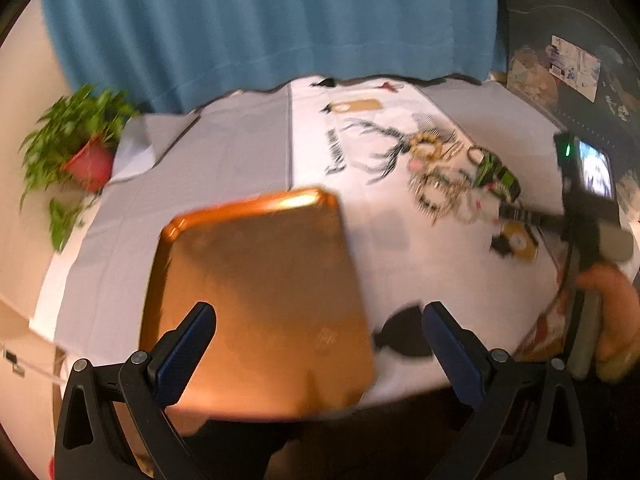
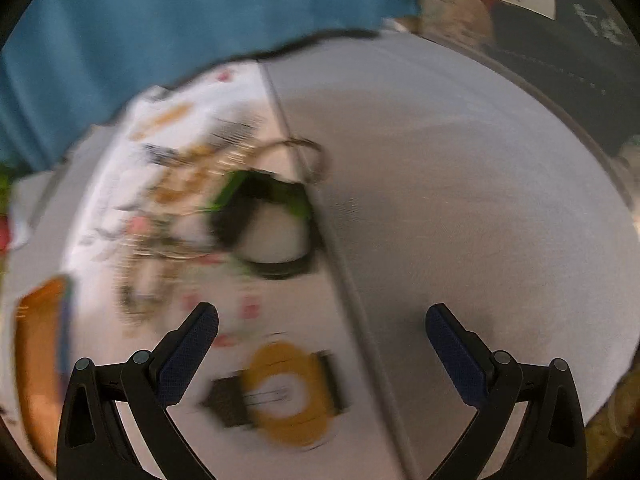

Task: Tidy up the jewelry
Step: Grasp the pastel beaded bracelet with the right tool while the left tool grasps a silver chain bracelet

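Observation:
A shiny orange tray (image 1: 260, 300) lies on the table's near edge; its corner also shows in the right wrist view (image 2: 40, 344). My left gripper (image 1: 320, 344) is open just above the tray's near right part, holding nothing. A pile of jewelry (image 1: 448, 176) lies on the white printed cloth, with gold bracelets and a green and black watch (image 1: 496, 176). In the blurred right wrist view the same pile (image 2: 180, 208) and the watch (image 2: 268, 220) lie ahead. My right gripper (image 2: 320, 348) is open and empty above a printed yellow and black figure (image 2: 284, 392).
The table is covered with a grey cloth (image 2: 460, 200) and a white printed runner (image 1: 360, 140). A potted plant (image 1: 80, 148) stands at the far left. A blue curtain (image 1: 272, 20) hangs behind. The other hand-held gripper with its camera (image 1: 588, 184) is at right.

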The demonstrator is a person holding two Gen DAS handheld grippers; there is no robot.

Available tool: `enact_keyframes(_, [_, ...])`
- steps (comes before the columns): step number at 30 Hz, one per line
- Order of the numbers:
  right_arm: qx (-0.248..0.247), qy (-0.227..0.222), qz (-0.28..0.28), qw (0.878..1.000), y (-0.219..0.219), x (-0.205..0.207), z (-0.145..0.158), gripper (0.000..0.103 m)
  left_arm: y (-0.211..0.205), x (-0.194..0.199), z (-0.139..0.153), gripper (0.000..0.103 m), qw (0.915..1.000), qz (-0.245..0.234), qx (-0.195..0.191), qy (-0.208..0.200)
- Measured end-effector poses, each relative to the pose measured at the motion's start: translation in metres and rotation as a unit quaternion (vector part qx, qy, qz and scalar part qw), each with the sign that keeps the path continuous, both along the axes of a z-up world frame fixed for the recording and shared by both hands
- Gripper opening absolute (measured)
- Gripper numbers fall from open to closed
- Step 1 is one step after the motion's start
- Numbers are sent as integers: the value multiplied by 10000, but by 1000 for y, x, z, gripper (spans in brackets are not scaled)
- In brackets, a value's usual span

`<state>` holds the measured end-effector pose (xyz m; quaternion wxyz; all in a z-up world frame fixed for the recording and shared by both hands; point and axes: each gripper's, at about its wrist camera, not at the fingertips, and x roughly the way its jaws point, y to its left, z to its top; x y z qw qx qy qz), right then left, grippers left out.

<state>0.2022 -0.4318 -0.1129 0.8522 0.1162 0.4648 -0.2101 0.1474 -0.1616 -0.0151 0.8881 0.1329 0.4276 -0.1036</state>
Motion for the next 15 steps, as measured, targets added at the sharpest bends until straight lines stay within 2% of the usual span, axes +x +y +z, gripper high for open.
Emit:
enact_keyframes(1, [-143,49,93,9998,-2,-2,-2,103,-7,7,1,102,10000,-68,-7,-20])
enact_keyframes(4, [-173,-58,150,9997,-12,-16,-2,103,-36,35,-3,103,9995,-316,-38,21])
enact_keyframes(8, [-232,-158,144,9995,-25,-34,-3,103,-77,76,-29,103,9967,-686,41,433])
enact_keyframes(11, [-309,-277,261,9988,-25,-44,-4,103,-100,93,-48,102,9935,-847,67,758])
enact_keyframes(15, [-335,-338,355,9982,-24,-45,-4,103,-121,99,-61,102,9915,-1071,189,719])
